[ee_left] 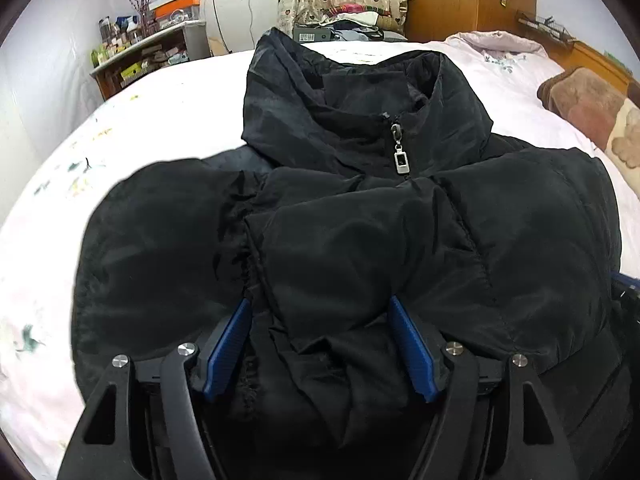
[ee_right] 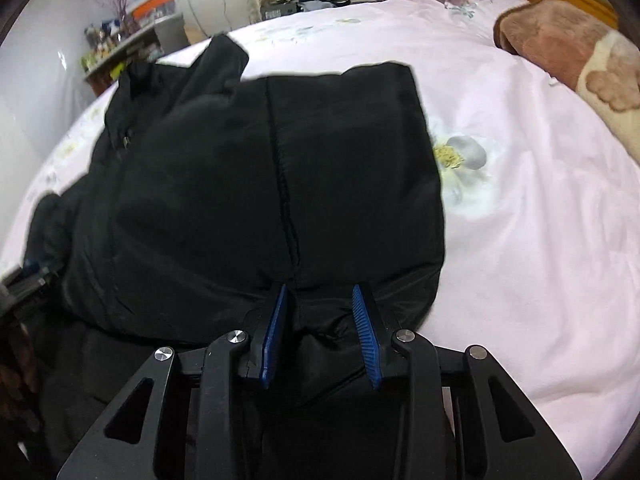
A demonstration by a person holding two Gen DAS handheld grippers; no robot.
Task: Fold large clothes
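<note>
Black jacket (ee_left: 360,220): padded, lies on the pink bed (ee_left: 160,120), collar away from the cameras, sides folded inward.
Left gripper (ee_left: 320,308): jaws wide apart, a thick fold of jacket bulging between the blue pads (ee_left: 228,344); pads touch the fabric on both sides.
Right gripper (ee_right: 320,296): jaws narrower, fabric at a seam pinched between them.
Surroundings: brown blanket (ee_right: 560,44) on the right of the bed, well apart; shelf (ee_left: 140,52) by the far wall.
Left view only: zipper pull (ee_left: 399,160) below the collar.
Right view only: flower print (ee_right: 460,156) just beside the jacket's edge.
</note>
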